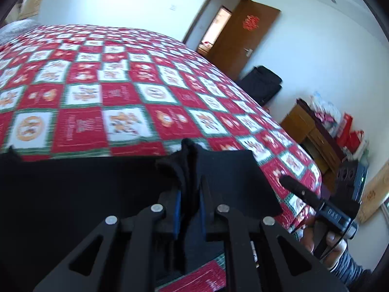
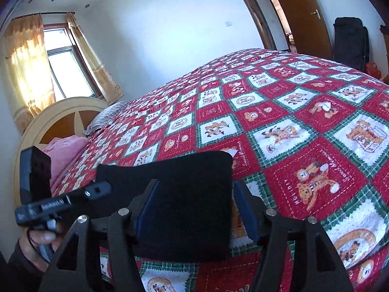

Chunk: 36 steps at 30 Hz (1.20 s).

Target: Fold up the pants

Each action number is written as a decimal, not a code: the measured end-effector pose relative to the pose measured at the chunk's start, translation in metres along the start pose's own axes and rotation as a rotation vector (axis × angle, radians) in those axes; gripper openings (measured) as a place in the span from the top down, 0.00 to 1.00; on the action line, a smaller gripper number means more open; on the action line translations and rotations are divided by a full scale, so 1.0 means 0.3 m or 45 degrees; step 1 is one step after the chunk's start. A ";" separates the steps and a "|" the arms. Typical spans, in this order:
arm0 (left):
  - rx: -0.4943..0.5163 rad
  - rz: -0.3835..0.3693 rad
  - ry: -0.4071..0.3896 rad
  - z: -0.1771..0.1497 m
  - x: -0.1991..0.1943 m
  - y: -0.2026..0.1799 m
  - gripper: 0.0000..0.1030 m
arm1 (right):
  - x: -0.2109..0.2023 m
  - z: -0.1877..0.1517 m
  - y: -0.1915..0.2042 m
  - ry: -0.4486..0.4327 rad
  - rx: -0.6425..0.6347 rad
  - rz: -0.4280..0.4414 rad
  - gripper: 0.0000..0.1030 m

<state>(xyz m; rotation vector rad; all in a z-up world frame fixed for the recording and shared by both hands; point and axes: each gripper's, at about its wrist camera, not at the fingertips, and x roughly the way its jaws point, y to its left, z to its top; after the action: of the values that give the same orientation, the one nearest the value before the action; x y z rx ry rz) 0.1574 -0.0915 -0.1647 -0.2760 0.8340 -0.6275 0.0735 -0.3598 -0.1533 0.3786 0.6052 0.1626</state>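
The pants [image 1: 80, 194], black and hard to read, hang bunched between my two tools above the near edge of the bed. In my left wrist view my left gripper [image 1: 188, 187] has its jaws pressed together on a gathered ridge of the fabric, a dark fold standing up at twelve o'clock between the blue pads [image 1: 177, 215]. From there the cloth spreads away toward nine o'clock as a broad dark sheet. My right gripper [image 2: 194, 209] is another story: its jaws stand apart, with a flat panel of the pants [image 2: 184, 206] filling much of the gap. I can't tell whether either pad really bears on it, so I judge that side to be unclamped.

To do this step well, I'd say I need the right jaws to close on the edge before I carry anything. Then both tools should travel level, so the fold line runs straight. I'd watch for sagging between the grips.

At three o'clock in the left view my right hand [image 1: 333, 243] shows, holding its tool. Further out lies the red and white quilt [image 2: 279, 126], flat and open. Beyond it, at two o'clock, the wooden door [image 1: 245, 41] stands ajar.
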 end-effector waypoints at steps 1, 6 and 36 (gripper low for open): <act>-0.033 0.005 -0.003 0.001 -0.012 0.025 0.87 | 0.002 -0.002 0.004 0.004 -0.007 0.003 0.38; -0.168 0.026 -0.003 -0.014 -0.042 0.137 0.87 | 0.011 -0.013 0.020 0.023 -0.033 0.013 0.38; 0.027 0.364 -0.080 -0.105 -0.057 0.190 0.37 | 0.197 0.034 0.152 0.246 -0.179 0.180 0.37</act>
<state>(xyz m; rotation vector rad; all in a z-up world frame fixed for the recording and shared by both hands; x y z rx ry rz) 0.1483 -0.0357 -0.2012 -0.1522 0.7882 -0.3583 0.1256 -0.3057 -0.1585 0.2714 0.7527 0.3785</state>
